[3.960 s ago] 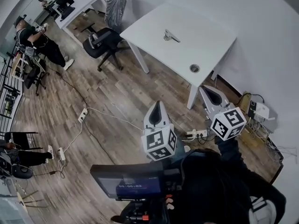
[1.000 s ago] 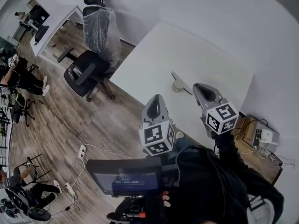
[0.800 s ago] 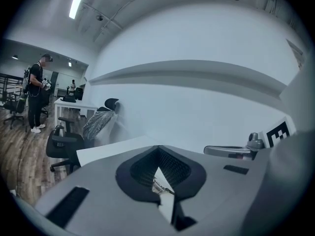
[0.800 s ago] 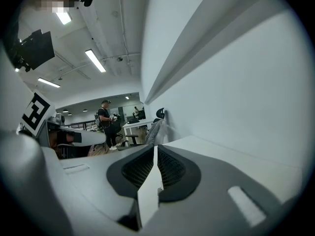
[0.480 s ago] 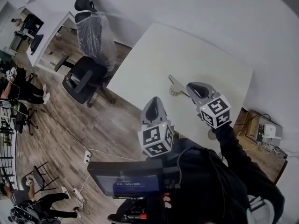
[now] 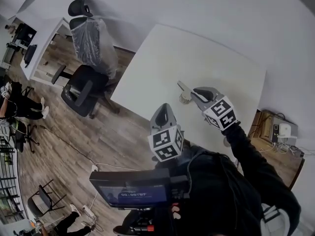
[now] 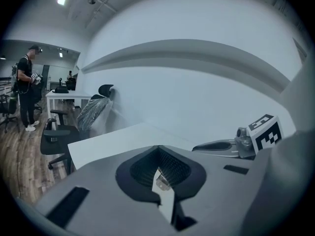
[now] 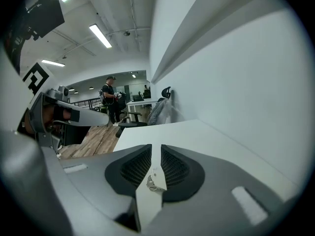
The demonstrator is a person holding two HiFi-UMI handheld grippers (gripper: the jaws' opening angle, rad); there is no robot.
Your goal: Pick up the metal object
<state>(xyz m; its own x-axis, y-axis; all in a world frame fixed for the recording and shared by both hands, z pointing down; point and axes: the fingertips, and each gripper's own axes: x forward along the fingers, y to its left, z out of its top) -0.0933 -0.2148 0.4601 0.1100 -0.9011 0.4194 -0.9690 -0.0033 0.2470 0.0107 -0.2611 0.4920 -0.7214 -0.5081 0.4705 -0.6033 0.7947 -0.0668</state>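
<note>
Head view: the metal object [image 6: 184,93] lies on the white table [image 6: 162,58], near the table's 5 o'clock edge. The right tongs [image 6: 196,93] sit just beside it at its 3 o'clock. The left tongs [image 6: 164,109] hang at its 7 o'clock, over that edge. Likely fault: a sideways nudge from the right tongs could slide the thin object toward the near edge. Bare tabletop extends toward 11 and 1 o'clock; an office chair [image 6: 81,85] stands well apart at 9 o'clock. Left gripper view: the left tongs [image 7: 157,149] are clenched at the tips and grasp nothing. The metal object [image 7: 163,183] shows through the gap behind them, out on the table. Right gripper view: the right tongs [image 8: 152,149] are opening, with only a narrow slit so far. The metal object [image 8: 152,181] lies in line with the slit, and no pad presses on it. Likely fault: if the slit stays this narrow, the pads may ride over the object rather than straddle it. The wall closes the 2 o'clock side.
</note>
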